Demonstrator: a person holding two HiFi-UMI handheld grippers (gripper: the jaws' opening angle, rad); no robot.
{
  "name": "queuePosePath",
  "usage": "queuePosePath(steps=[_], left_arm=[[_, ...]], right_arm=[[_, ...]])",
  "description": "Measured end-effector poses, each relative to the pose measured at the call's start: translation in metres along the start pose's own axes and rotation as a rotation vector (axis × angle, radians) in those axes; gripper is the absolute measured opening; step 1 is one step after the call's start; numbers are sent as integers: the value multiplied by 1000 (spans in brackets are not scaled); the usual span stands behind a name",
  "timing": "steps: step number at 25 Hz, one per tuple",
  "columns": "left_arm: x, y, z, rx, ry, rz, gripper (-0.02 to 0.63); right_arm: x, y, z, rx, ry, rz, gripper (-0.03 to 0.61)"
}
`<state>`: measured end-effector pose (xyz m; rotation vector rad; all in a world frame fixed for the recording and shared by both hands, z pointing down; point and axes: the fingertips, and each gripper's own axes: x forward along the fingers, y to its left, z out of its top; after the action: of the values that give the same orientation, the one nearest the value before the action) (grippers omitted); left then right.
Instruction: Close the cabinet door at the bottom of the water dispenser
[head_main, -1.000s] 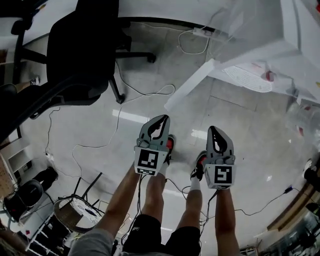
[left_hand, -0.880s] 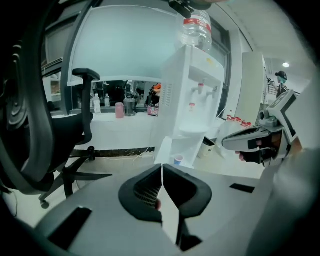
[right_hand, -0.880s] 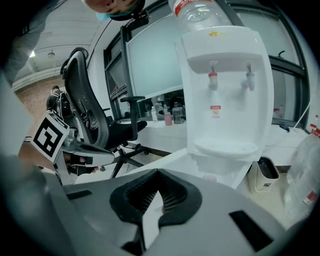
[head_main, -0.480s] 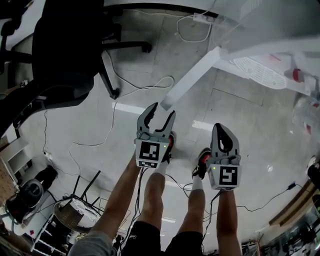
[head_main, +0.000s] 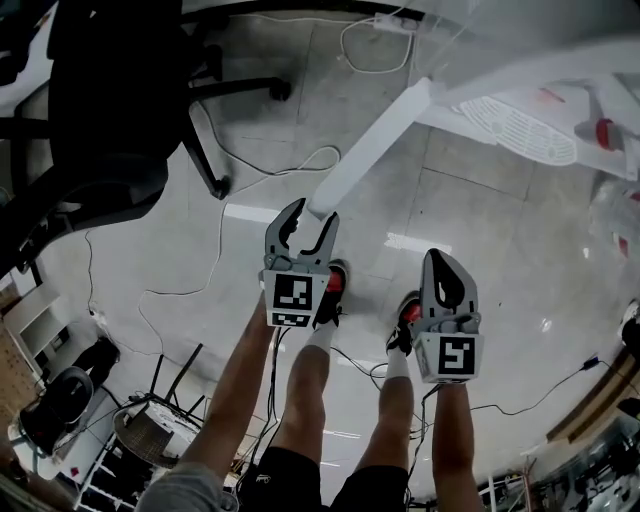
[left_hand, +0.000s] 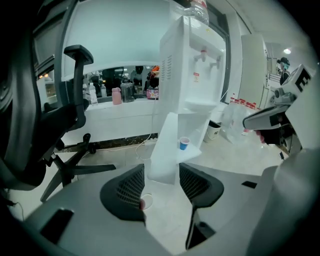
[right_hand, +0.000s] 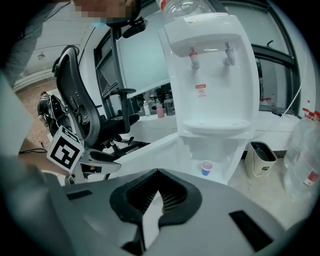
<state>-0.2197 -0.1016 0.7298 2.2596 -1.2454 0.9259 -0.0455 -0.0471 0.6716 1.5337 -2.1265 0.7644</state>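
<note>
Office or lab space, not a home. Black mesh office chair (head_main: 100, 110) on a castor base sits left of the right claw (head_main: 440, 262). White bottle-fed water dispenser (right_hand: 210, 85) stands dead ahead of it, small waste bin (right_hand: 261, 159) ahead-right. Large glazed panes (right_hand: 142, 55) in dark frames further ahead, with a counter (left_hand: 112, 109) crowded with bottles behind them. Glossy tiled floor (head_main: 480, 220) below the claw, loose cables (head_main: 322, 150) trailing ahead-left.

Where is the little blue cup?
In the right gripper view, the little blue cup stands inside the bottom cabinet of the water dispenser, below the taps and just right of its open door.
</note>
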Motion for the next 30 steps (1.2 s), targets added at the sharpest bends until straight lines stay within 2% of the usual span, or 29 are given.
queuePosePath(steps=[2, 11, 30], left_arm=[[2, -1, -2, 18, 7, 11, 200], [0, -11, -3, 28, 3, 31, 193], [-8, -104, -13, 43, 18, -54, 184]], right_arm=[[-2, -2, -2, 6, -3, -4, 15], [-18, -18, -7, 23, -21, -32, 15], [-86, -61, -46, 76, -58, -112, 15]])
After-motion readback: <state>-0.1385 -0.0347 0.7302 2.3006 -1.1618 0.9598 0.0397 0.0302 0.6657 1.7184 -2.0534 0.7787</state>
